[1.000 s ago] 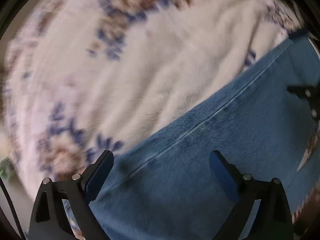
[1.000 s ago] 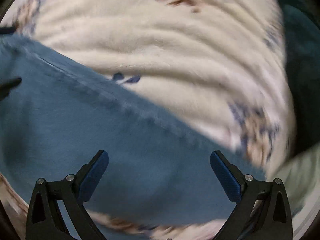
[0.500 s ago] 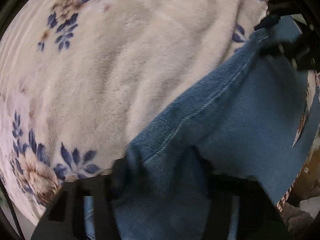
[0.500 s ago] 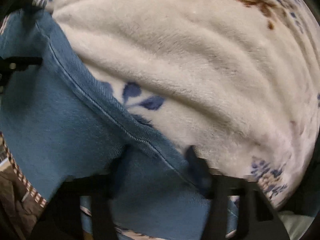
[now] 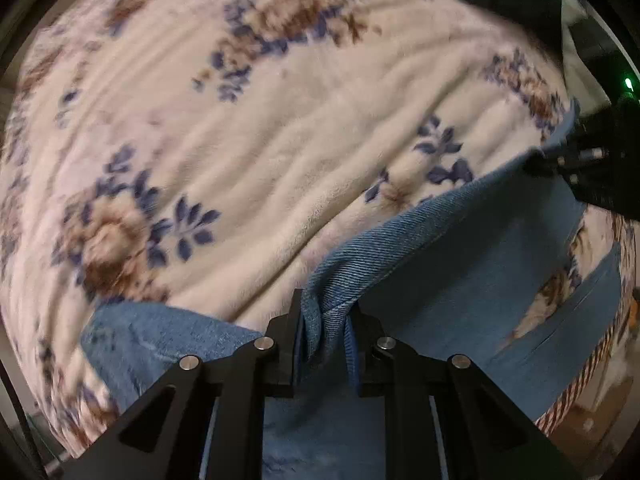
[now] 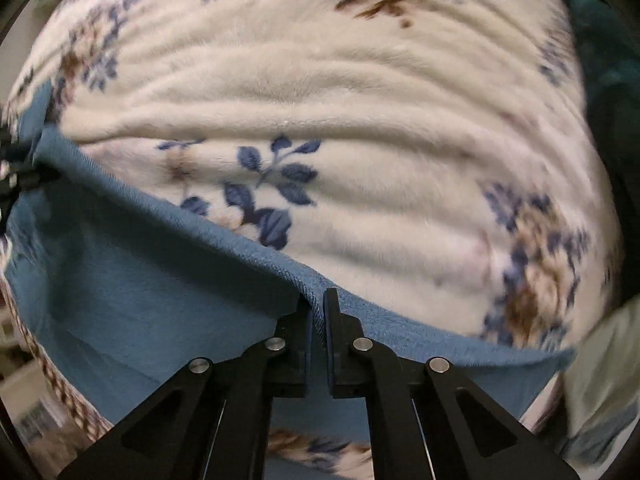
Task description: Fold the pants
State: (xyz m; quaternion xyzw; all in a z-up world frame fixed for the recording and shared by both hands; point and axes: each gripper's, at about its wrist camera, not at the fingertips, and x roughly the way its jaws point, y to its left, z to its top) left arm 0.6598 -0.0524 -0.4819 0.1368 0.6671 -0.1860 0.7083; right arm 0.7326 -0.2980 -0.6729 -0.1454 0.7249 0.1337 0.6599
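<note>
The blue denim pants (image 5: 460,280) lie on a cream floral blanket (image 5: 280,128). My left gripper (image 5: 324,320) is shut on a bunched fold of the pants' edge and holds it up off the blanket. My right gripper (image 6: 316,312) is shut on the same long edge of the pants (image 6: 140,264) farther along. The right gripper also shows at the right edge of the left wrist view (image 5: 576,160). The left gripper shows at the left edge of the right wrist view (image 6: 16,176). The edge hangs stretched between the two.
The blanket (image 6: 340,100) covers the whole bed surface ahead of both grippers. A dark green cloth (image 6: 608,80) lies past its right side. A striped fabric edge (image 5: 580,392) and floor clutter show below the pants at the right.
Both grippers went from open above the pants to shut on the edge. The edge has been lifted and more of the blanket shows behind it.
</note>
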